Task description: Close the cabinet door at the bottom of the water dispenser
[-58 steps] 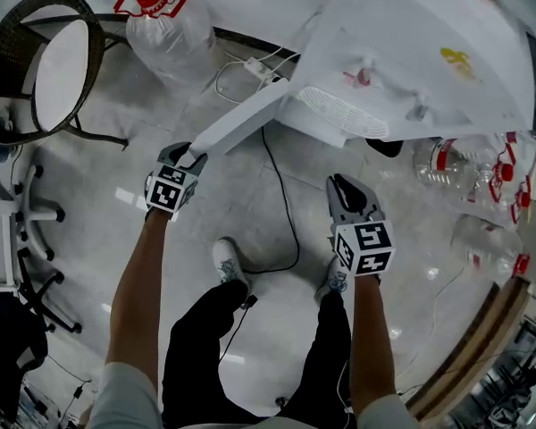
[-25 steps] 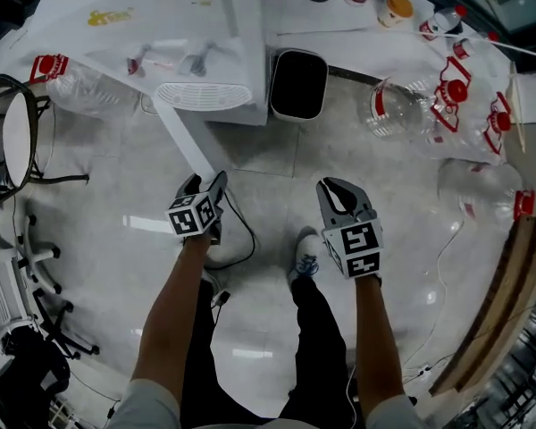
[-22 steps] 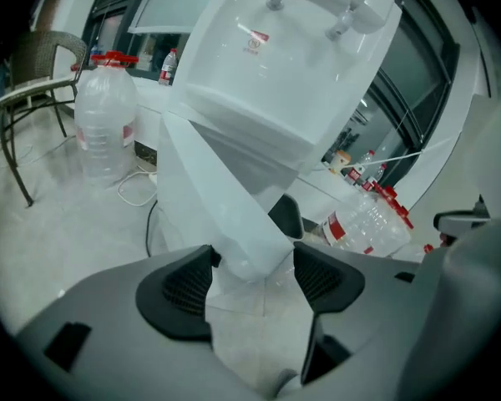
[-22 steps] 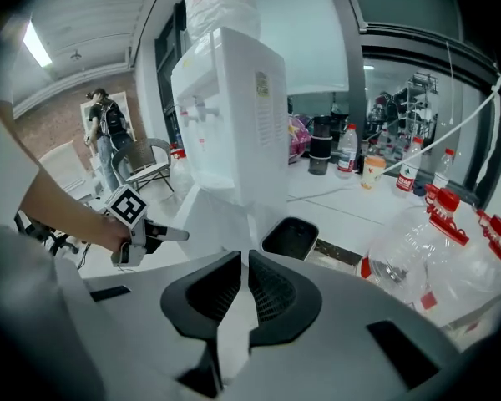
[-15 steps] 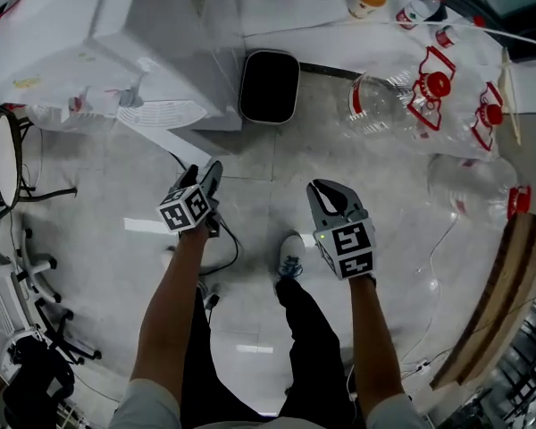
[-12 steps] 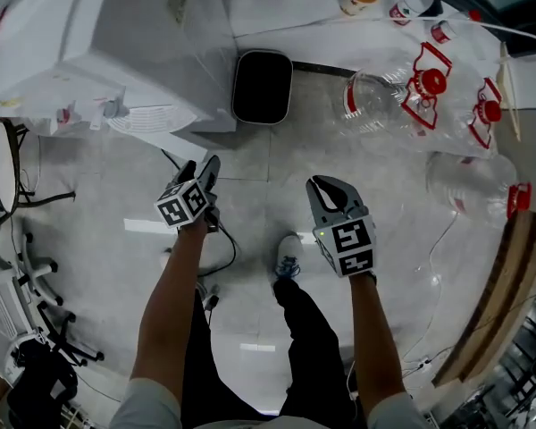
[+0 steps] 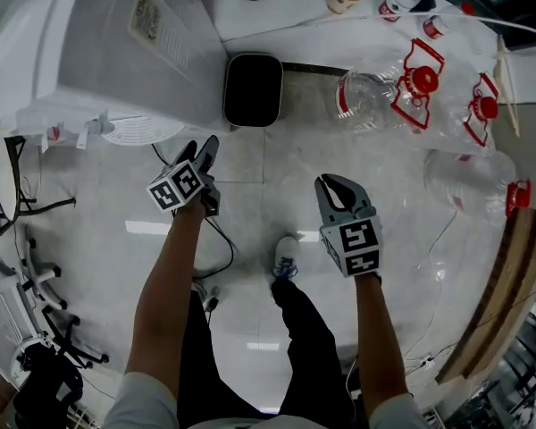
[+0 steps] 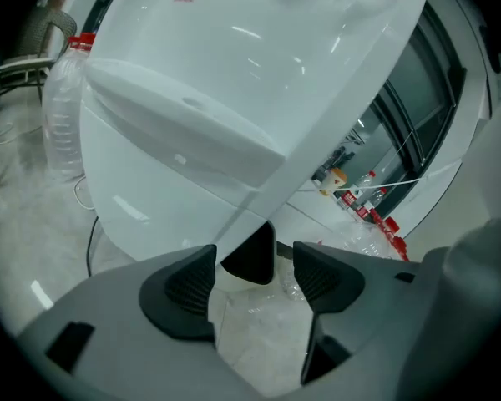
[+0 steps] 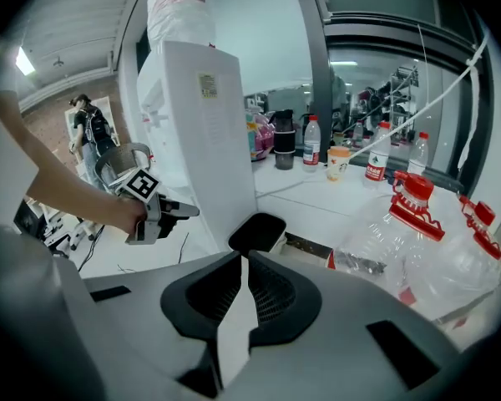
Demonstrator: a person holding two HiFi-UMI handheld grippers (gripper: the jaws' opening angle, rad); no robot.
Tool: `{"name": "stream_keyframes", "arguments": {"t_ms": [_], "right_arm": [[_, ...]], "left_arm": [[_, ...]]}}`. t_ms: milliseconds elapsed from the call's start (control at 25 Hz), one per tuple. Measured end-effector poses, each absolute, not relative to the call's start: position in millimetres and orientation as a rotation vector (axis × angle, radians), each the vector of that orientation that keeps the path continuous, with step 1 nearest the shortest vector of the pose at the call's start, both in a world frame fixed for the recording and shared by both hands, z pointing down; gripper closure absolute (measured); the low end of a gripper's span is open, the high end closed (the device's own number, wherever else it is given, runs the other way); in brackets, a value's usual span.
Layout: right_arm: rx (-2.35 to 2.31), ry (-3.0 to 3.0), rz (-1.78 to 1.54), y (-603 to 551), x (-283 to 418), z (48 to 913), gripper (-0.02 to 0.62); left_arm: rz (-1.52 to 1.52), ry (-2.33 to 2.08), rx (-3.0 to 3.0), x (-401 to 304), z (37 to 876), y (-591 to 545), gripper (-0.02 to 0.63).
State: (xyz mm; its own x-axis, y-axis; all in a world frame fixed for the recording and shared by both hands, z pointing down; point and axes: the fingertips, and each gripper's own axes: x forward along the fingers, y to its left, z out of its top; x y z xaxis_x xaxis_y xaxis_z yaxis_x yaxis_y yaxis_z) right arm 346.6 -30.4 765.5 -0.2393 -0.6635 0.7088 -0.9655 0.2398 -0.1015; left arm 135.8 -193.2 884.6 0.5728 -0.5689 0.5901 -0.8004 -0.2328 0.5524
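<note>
The white water dispenser (image 7: 116, 52) stands at the upper left, with its drip tray (image 7: 129, 132) jutting out in front. No door sticks out from its base; in the left gripper view the lower front panel (image 8: 142, 207) lies flat against the body. My left gripper (image 7: 199, 150) is open and empty, a short way in front of the dispenser's bottom corner. My right gripper (image 7: 339, 189) hangs shut over the floor to the right, holding nothing. The right gripper view shows the left gripper (image 9: 163, 211) beside the dispenser (image 9: 204, 140).
A black bin (image 7: 253, 89) stands against the dispenser's right side. Large clear water bottles (image 7: 384, 96) lie on the floor at the right. A black cable (image 7: 219, 239) runs under my left arm. An office chair base (image 7: 18, 284) is at the left, a wooden board (image 7: 496, 293) at the right.
The door that stuck out toward my left gripper has swung in against the dispenser and no longer shows. The left gripper followed it toward the base; the right gripper stayed shut.
</note>
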Motion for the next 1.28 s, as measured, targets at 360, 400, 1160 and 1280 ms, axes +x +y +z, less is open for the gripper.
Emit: {"name": "stream_keyframes", "arguments": {"t_ms": [360, 400, 1160, 1280], "right_arm": [[1.539, -1.973, 0.666, -38.3, 334.0, 679.6, 0.543], [1.553, -1.979, 0.647, -42.3, 330.2, 661.3, 0.543], [1.754, -2.116, 0.127, -87.9, 220.2, 241.8, 0.566], [1.756, -2.162, 0.025, -89.6, 198.0, 184.9, 0.566]], "left_arm": [[0.437, -1.066, 1.983, 92.9, 805.5, -155.8, 0.356], [0.449, -1.078, 2.006, 83.0, 786.3, -154.6, 0.395], [0.463, -1.182, 2.762, -74.3, 284.2, -165.5, 0.581], [0.407, -1.23, 2.82, -86.8, 218.9, -165.8, 0.581]]}}
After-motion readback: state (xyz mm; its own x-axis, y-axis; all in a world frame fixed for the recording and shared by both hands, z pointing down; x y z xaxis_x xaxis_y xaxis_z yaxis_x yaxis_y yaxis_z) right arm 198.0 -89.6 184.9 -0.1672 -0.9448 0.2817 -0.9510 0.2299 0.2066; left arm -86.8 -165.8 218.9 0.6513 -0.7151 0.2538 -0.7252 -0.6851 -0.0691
